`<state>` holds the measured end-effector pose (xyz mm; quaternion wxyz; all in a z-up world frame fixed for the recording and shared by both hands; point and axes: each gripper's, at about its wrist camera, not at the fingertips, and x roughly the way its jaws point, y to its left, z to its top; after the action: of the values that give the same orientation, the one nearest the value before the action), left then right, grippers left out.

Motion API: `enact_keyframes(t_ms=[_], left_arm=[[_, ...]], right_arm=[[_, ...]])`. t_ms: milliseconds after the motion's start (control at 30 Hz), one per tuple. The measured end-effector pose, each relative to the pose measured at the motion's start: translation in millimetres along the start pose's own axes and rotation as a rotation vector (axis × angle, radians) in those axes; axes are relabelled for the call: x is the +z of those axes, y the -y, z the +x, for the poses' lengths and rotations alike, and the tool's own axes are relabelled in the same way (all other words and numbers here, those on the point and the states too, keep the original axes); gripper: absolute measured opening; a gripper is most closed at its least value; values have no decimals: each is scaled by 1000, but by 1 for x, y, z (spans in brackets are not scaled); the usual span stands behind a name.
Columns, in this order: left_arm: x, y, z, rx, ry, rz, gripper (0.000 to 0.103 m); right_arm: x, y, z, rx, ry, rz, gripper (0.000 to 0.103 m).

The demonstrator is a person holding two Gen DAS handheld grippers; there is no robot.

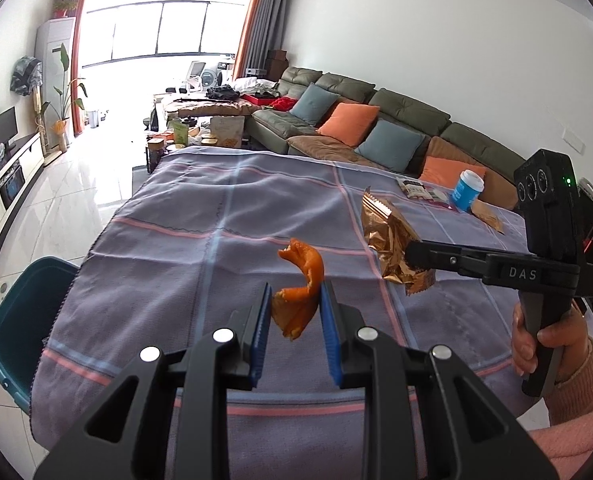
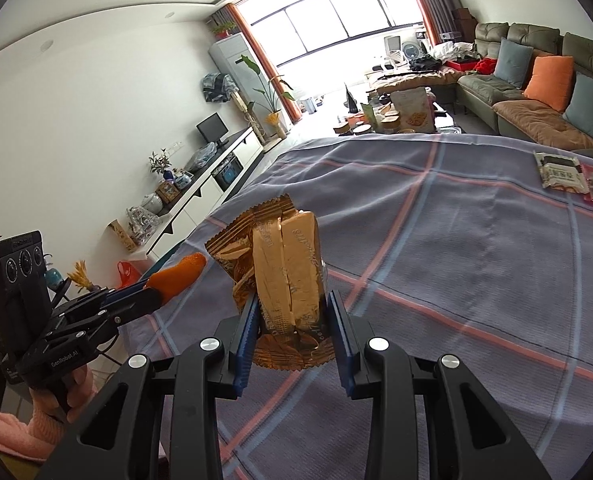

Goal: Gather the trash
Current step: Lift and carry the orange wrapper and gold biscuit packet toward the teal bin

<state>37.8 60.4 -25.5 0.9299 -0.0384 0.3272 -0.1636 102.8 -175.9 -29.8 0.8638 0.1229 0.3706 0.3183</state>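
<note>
Both tools (image 1: 294, 300) (image 2: 292, 312) hold trash above the bare cloth (image 1: 200, 208).

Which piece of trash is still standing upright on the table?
The blue paper cup with the white lid, at the table's far right corner. The flat packets beside it lie down.

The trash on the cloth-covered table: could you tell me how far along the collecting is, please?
Nothing shows as binned; the teal bin interior is hidden. In hand: the left gripper clamps orange peel, the right gripper clamps a gold wrapper. Left on the table: blue cup, flat packets, a brown scrap.
</note>
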Motion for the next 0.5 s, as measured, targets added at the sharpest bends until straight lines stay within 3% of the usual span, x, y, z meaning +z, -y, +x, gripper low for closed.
enact_keyframes(t_ms=[500], left_arm=[[-3,-22,-14,43,22,-41,25]], right_arm=[[1,-19,17,31,-29,-30,34]])
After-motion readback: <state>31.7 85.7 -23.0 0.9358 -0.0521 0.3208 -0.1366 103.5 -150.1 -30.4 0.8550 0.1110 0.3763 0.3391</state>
